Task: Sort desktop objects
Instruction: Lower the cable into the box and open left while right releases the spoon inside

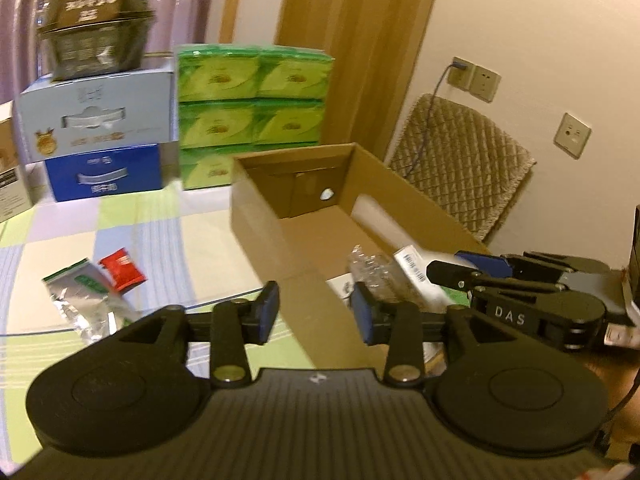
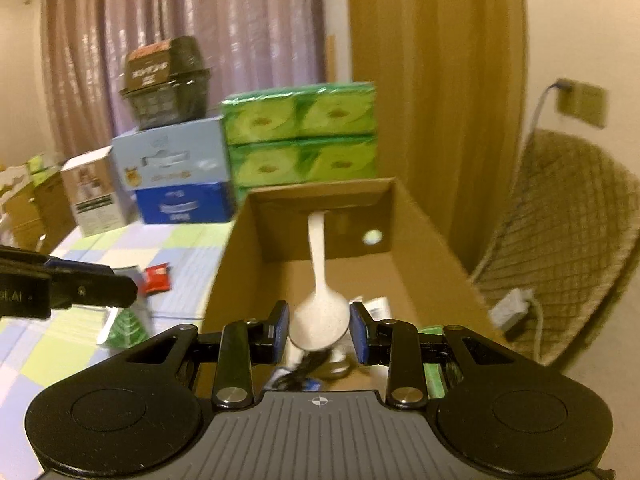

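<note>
An open cardboard box (image 1: 280, 216) stands on the checked tablecloth. My right gripper (image 2: 319, 330) hovers over the box's near end, shut on the bowl of a white spoon (image 2: 318, 312) whose handle points away into the box. From the left wrist view, the right gripper (image 1: 460, 267) reaches in from the right. My left gripper (image 1: 315, 311) is open and empty, above the box's near left corner. A red packet (image 1: 122, 274) and a silver-green packet (image 1: 80, 292) lie on the cloth to its left. Crumpled clear plastic (image 1: 368, 270) and a white barcoded item (image 1: 412, 266) lie inside the box.
Green tissue packs (image 1: 256, 100), blue and pale cartons (image 1: 100, 132) and a dark container (image 1: 100, 20) are stacked at the table's back. A woven chair (image 1: 460, 168) stands right of the box, under wall sockets (image 1: 476, 76). A black cable (image 2: 300, 372) lies in the box.
</note>
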